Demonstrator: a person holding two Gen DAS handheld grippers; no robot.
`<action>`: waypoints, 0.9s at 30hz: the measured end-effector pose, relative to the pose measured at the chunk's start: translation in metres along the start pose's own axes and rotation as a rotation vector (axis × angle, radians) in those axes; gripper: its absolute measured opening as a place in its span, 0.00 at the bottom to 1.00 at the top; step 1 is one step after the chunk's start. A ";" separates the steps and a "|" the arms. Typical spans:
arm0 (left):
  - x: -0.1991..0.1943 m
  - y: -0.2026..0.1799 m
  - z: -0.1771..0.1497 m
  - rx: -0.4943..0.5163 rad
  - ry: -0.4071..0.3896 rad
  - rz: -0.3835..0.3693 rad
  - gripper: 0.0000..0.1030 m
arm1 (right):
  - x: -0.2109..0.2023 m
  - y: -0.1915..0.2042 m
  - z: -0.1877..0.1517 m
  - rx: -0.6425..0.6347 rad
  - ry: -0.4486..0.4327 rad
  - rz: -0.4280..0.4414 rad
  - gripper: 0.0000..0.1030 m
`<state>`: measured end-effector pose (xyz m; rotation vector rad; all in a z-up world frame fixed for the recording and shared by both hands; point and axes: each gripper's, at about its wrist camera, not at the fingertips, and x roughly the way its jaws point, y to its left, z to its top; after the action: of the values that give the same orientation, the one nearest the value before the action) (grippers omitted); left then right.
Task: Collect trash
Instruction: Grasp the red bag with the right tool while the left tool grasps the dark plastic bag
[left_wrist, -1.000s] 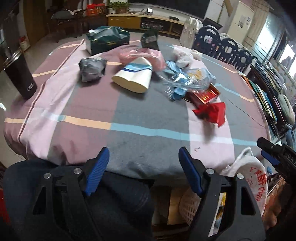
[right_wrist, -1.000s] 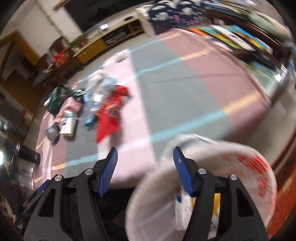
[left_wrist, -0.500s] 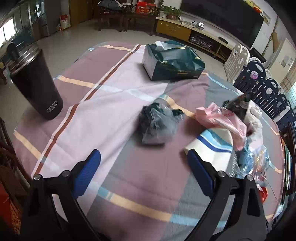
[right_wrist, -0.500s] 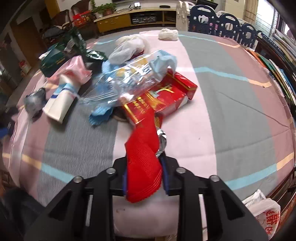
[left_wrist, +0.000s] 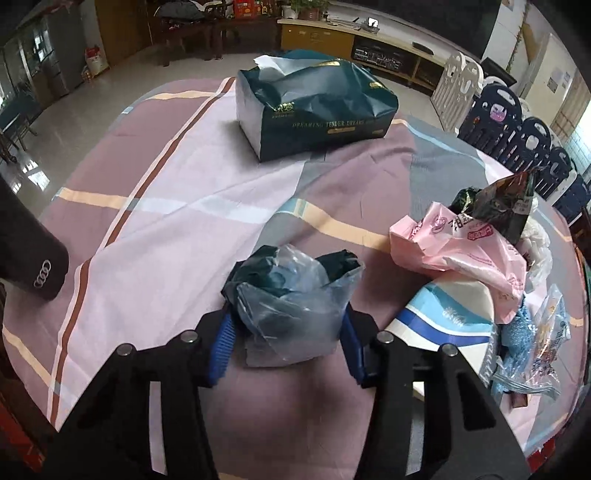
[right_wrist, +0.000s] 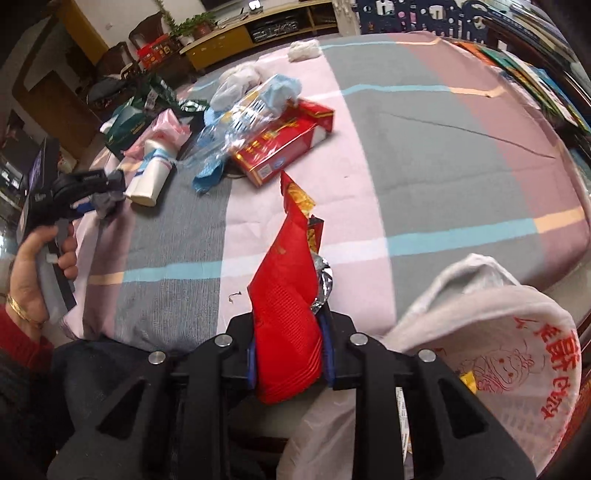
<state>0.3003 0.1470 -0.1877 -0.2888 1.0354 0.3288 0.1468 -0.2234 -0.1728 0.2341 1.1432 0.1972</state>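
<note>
My left gripper (left_wrist: 286, 341) is shut on a crumpled grey-blue plastic bag (left_wrist: 291, 306) that rests on the tablecloth. My right gripper (right_wrist: 290, 356) is shut on a red wrapper (right_wrist: 291, 291) with silver foil, held just off the table's near edge. A white trash bag (right_wrist: 517, 350) with red print hangs open to the right below the edge. In the right wrist view the left gripper (right_wrist: 103, 195) shows far left with the grey bag. More trash lies on the table: a pink bag (left_wrist: 465, 247), a paper cup (left_wrist: 443, 317), a red box (right_wrist: 284, 144).
A dark green tissue pack (left_wrist: 314, 110) stands at the table's far side. A black tumbler (left_wrist: 29, 254) stands at the left edge. Clear and blue wrappers (right_wrist: 243, 114) lie by the red box. Chairs (left_wrist: 517, 129) stand beyond the table at right.
My left gripper moved in and closed on the grey-blue bag. My right gripper, holding the red wrapper, pulled back toward the table's near edge beside the white trash bag.
</note>
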 end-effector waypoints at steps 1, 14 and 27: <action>-0.008 0.003 -0.004 -0.017 -0.013 -0.003 0.48 | -0.006 -0.003 0.000 0.012 -0.013 0.000 0.26; -0.144 -0.035 -0.122 0.072 -0.173 -0.016 0.49 | -0.060 0.011 -0.018 -0.033 -0.123 0.007 0.26; -0.197 -0.055 -0.184 0.145 -0.186 -0.108 0.49 | -0.094 0.022 -0.027 -0.049 -0.161 0.009 0.26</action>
<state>0.0848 0.0008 -0.0999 -0.1793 0.8525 0.1786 0.0833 -0.2260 -0.0958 0.2079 0.9763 0.2104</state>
